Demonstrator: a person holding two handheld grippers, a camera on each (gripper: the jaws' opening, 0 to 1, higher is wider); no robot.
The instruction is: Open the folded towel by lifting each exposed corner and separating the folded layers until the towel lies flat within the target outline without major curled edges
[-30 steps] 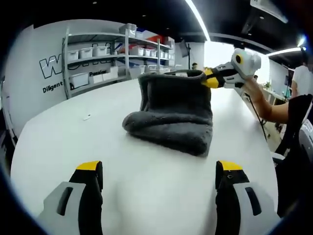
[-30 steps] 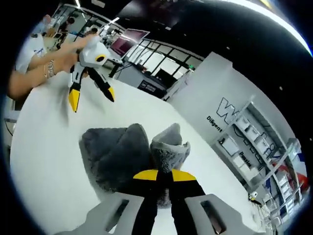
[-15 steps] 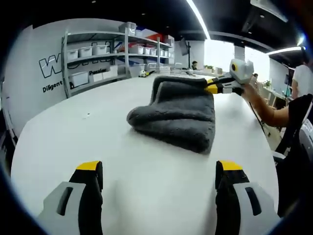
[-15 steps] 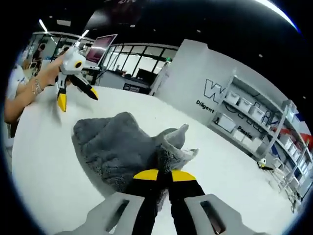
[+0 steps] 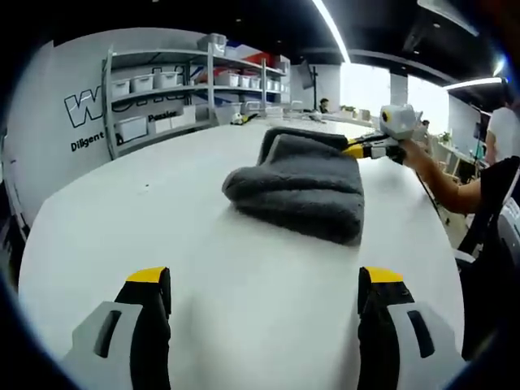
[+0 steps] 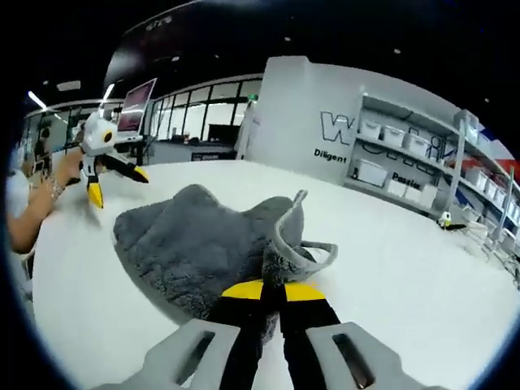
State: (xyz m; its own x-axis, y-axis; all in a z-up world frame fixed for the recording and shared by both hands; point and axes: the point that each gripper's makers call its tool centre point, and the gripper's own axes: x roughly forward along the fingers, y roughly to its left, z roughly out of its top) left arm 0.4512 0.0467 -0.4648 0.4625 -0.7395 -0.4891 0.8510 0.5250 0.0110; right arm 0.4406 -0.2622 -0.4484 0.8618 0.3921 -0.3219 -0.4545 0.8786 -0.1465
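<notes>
A dark grey folded towel (image 5: pixel 301 183) lies in a thick heap on the white table (image 5: pixel 162 219). My right gripper (image 5: pixel 351 149) grips its far right corner, low over the table. In the right gripper view, the yellow-tipped jaws of that right gripper (image 6: pixel 274 290) are shut on a raised edge of the towel (image 6: pixel 195 244), with a hem loop curling up beside them. My left gripper (image 5: pixel 265 278) stands open near the table's front edge, well short of the towel, nothing between its jaws. That left gripper (image 6: pixel 118 184) also appears beyond the towel, held open by a hand.
Metal shelves (image 5: pixel 179 89) with white bins stand behind the table's far edge, against a wall with lettering. A person's forearm (image 5: pixel 447 179) reaches in along the right side. Bare white tabletop lies left of and in front of the towel.
The right gripper has brought the lifted towel corner down, so the towel went from standing tall to a low heap. The left gripper has stayed put and open.
</notes>
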